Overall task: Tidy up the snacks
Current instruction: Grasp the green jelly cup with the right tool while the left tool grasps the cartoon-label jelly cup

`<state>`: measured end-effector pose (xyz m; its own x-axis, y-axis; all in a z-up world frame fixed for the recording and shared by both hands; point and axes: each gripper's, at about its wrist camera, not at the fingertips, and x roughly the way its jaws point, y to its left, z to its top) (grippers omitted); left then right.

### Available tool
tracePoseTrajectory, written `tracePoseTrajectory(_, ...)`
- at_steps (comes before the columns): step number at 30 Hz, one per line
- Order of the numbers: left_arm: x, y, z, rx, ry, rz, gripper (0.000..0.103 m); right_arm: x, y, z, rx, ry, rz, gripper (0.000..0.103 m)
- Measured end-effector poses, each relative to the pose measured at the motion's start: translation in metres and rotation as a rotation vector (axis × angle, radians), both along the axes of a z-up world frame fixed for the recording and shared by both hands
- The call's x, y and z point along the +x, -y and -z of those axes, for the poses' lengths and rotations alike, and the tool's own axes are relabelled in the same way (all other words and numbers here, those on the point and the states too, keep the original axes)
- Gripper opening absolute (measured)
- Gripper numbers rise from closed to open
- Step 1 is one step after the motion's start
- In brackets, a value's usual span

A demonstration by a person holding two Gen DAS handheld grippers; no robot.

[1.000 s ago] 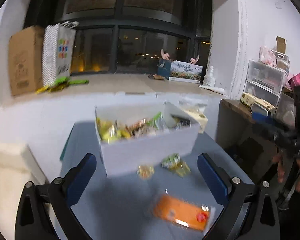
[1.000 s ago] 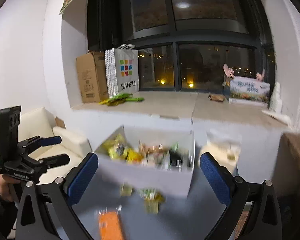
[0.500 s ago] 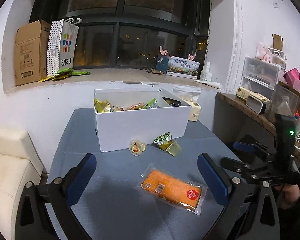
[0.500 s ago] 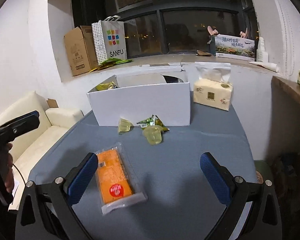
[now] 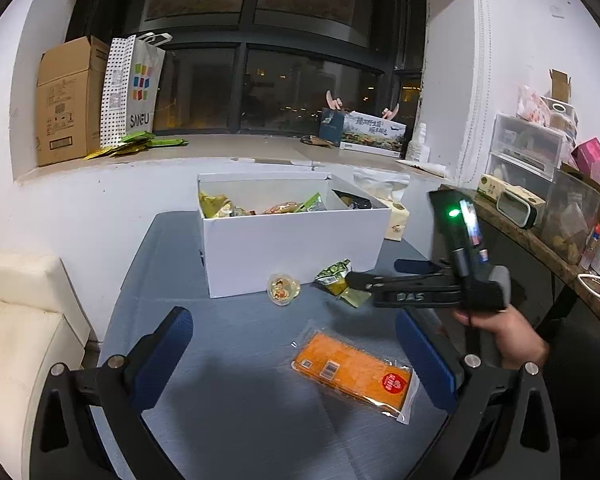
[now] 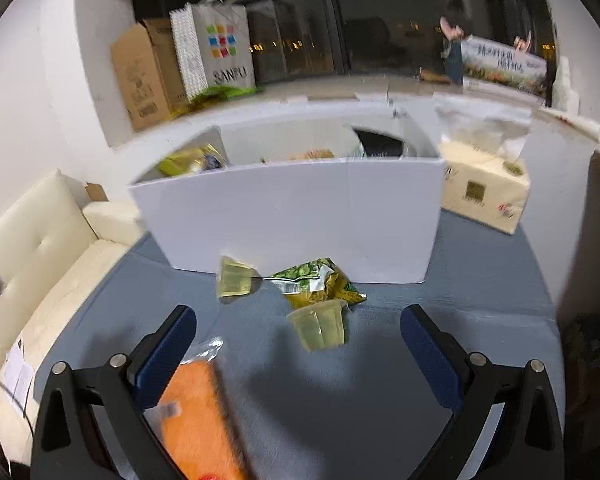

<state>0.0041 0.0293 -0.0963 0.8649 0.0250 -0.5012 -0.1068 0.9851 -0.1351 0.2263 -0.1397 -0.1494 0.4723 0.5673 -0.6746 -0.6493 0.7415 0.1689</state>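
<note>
R gripper point(image 6: 298, 354) is wide open, empty, hovering low over the blue table point(image 6: 440, 312). Straight ahead between its fingers, near, lies a small clear jelly cup point(image 6: 319, 328) tipped on its side. Just beyond it, touching or nearly so, is a crumpled green snack packet point(image 6: 320, 282); a 2nd jelly cup point(image 6: 234, 280) sits ahead-left, close to the white box point(image 6: 292, 220) wall. The box, already part-filled w/ snacks, is further ahead, well w/in reach.

Jelly cup prob. light, thin plastic, smooth & a bit squashy. Grip across the body w/ mild squeeze; too hard may pop the foil lid. Packet is soft, crinkly, easy to pinch at a folded edge.

L gripper point(image 5: 290, 354) also open, empty. Orange wrapped snack bar point(image 5: 354, 372) lies flat just ahead-right of it, between fingertips & nearer the R pad. Film looks slippery; bar stiff-ish, maybe brittle, so take it across the short width.
</note>
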Motion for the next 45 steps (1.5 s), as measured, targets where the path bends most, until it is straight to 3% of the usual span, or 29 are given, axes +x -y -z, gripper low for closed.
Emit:
tracePoseTrajectory(7,-0.004,-0.006,0.002,-0.009,0.002,-0.018,0.103,0.013,-0.024,0.024,-0.096,0.032,0.004,0.103)
tracePoseTrajectory(12,-0.003,-0.006,0.005,-0.011,-0.007,-0.017,0.103,0.025,-0.025,0.038,-0.116,-0.021,0.012,0.099)
tracePoseTrajectory(13,-0.002,-0.005,0.006,-0.010,-0.010,-0.017,0.103,0.027,-0.027,0.041,-0.125,-0.034,0.008,0.083)
tracePoseTrajectory(14,-0.002,-0.005,0.006,-0.009,-0.013,-0.017,0.103,0.030,-0.029,0.043,-0.136,-0.049,0.005,0.055)
tracePoseTrajectory(15,-0.002,-0.005,0.007,-0.009,-0.015,-0.017,0.103,0.032,-0.031,0.046,-0.153,-0.065,0.004,0.048)
tracePoseTrajectory(27,0.017,-0.006,0.015,-0.008,-0.051,0.003,0.103,0.029,-0.022,0.041,-0.147,-0.063,0.005,0.047)
tracePoseTrajectory(33,0.076,-0.006,0.037,-0.029,-0.130,0.047,0.103,0.014,0.001,0.020,-0.108,-0.021,0.004,0.047)
tracePoseTrajectory(37,0.134,-0.015,0.062,-0.105,-0.220,0.049,0.103,-0.005,0.026,-0.004,-0.048,0.012,-0.004,0.047)
tracePoseTrajectory(45,0.202,-0.027,0.103,-0.100,-0.371,-0.112,0.100,-0.048,0.070,-0.041,0.037,0.072,-0.002,0.047)
